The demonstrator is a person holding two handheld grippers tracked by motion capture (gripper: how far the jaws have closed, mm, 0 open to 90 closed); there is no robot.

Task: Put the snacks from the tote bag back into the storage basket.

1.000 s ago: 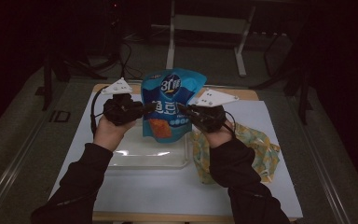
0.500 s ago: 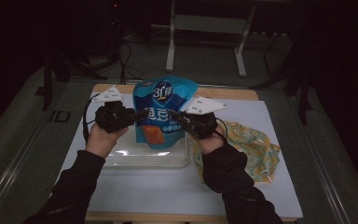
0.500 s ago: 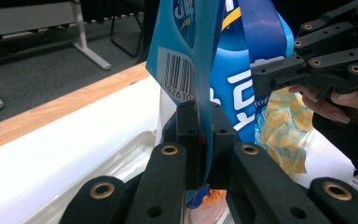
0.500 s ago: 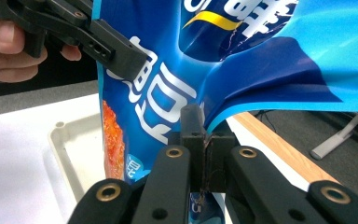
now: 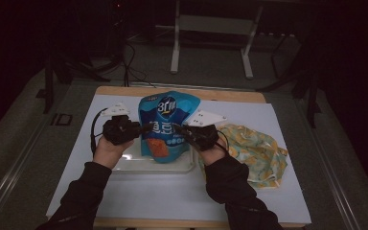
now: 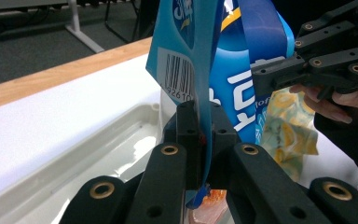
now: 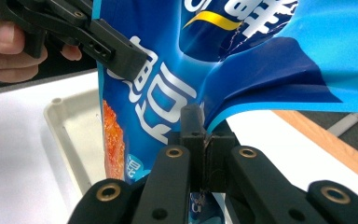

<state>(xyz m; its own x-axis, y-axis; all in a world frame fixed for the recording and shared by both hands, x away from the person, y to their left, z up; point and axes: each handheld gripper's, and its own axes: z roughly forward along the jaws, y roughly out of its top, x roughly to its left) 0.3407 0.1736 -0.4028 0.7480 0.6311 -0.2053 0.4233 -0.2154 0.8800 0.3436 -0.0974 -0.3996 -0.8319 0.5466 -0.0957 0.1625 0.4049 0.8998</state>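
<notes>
A dim room with dark frames and cables on the floor is seen behind a wooden-edged table [image 5: 124,91], most of which is covered by a white mat [image 5: 163,191]. On the mat a clear shallow tray [image 5: 129,165] is set, and to its right a crumpled yellow-and-green patterned cloth [image 5: 254,148] is spread, just beside the tray.

A blue snack bag [image 5: 168,120] is held upright over the tray between the two grippers — its lower end, printed orange, hangs within the tray's outline, though whether it touches the tray floor cannot be told. White lettering runs across its front, and a barcode label [image 6: 176,74] is seen on its back in the left gripper view.

The left gripper [image 5: 143,128] is held at the bag's left edge, its fingers [image 6: 189,135] closed tight on the thin side seam, with the film pinched flat between them. The right gripper [image 5: 179,130] is held at the opposite edge; its fingers [image 7: 193,135] are likewise fully closed on a fold of the blue film. Each gripper is carried by a hand in a dark sleeve — both forearms are extended from the near edge of the table, and the bag is stretched between the two grips.
</notes>
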